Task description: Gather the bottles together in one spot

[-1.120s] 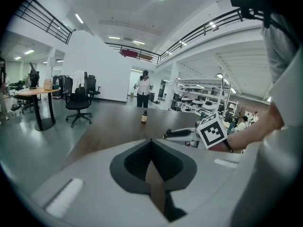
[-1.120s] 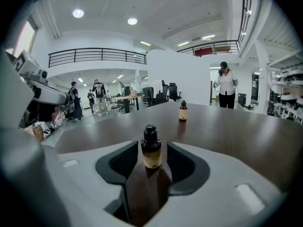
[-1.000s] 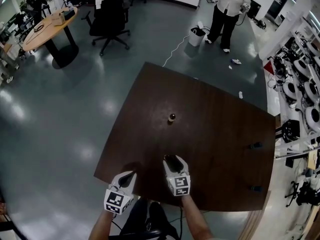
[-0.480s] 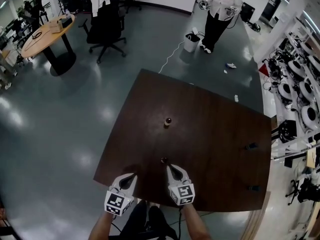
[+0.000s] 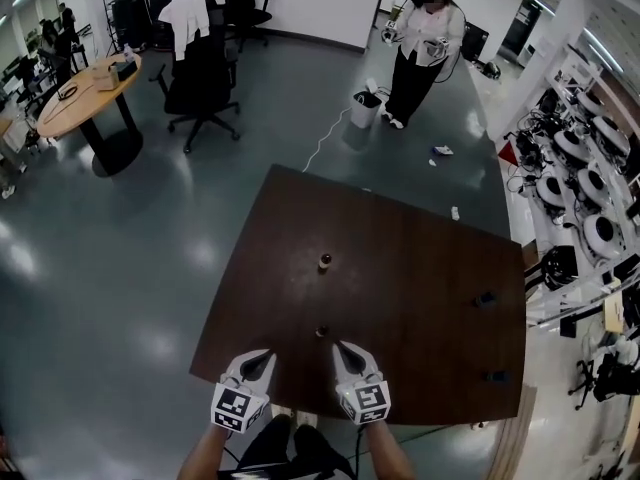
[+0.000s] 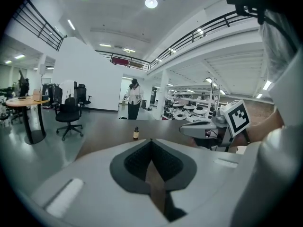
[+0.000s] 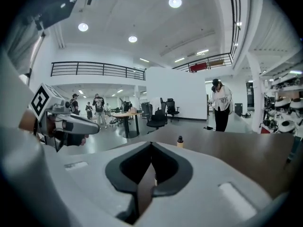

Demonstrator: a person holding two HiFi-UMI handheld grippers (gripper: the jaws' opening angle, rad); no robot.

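The left hand-held gripper (image 5: 264,354) hovers over the near edge of the worktop (image 5: 420,258), clenched on nothing; its own view shows the pads meeting at the tips with only brown surface behind them. Just ahead, between the two tools, stands the near bottle (image 5: 321,332), small and upright, and further up the middle of the worktop stands the far bottle (image 5: 324,261), amber with a dark cap, apart from the first. The right hand-held gripper (image 5: 339,347) has just been closing its jaws and is now clenched too, with nothing between them (the near bottle sits free, close in front of its tips). Well off to the right, near the far side edge, are two dark bottles (image 5: 485,297), spaced from each other and too small to tell whether they stand or lie. By this layout the gathering looks barely under way: four bottles are spread about, none touching, none in hand, so nearly all the collecting remains.
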